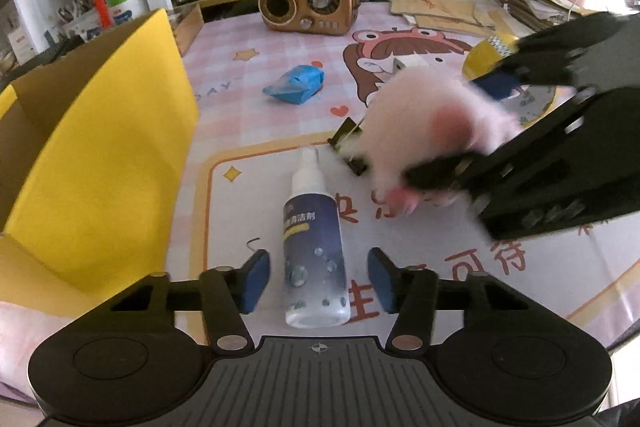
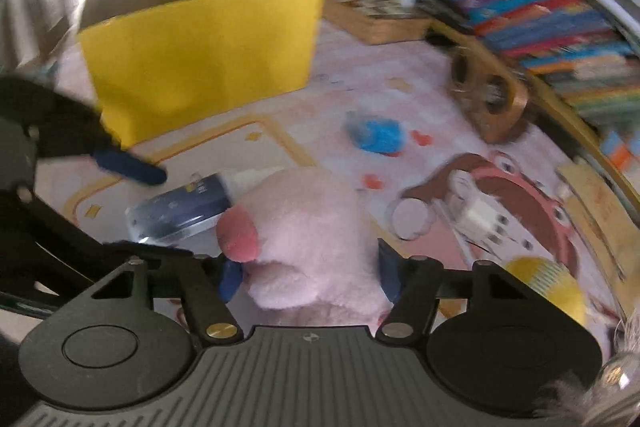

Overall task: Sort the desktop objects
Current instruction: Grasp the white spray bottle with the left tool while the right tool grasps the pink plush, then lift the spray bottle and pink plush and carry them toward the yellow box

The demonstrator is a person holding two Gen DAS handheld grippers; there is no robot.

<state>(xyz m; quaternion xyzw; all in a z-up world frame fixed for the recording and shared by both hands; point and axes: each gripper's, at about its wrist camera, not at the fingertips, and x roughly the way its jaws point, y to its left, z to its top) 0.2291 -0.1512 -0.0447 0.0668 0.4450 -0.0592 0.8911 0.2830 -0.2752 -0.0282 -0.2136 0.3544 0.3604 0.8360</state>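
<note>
your left gripper (image 1: 316,281) straddles the spray bottle (image 1: 314,259); box (image 1: 100,155) left, plush toy (image 1: 424,131) right, radio (image 1: 306,3) behind.

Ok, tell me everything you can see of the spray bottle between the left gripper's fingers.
The spray bottle lies on its side on the desk mat, white nozzle pointing away from the left gripper, clear base nearest it. Clear plastic, a dark blue label with Chinese text and a yellow stripe. The blue pads flank it without touching. The pink plush toy sits close by its nozzle end.
</note>
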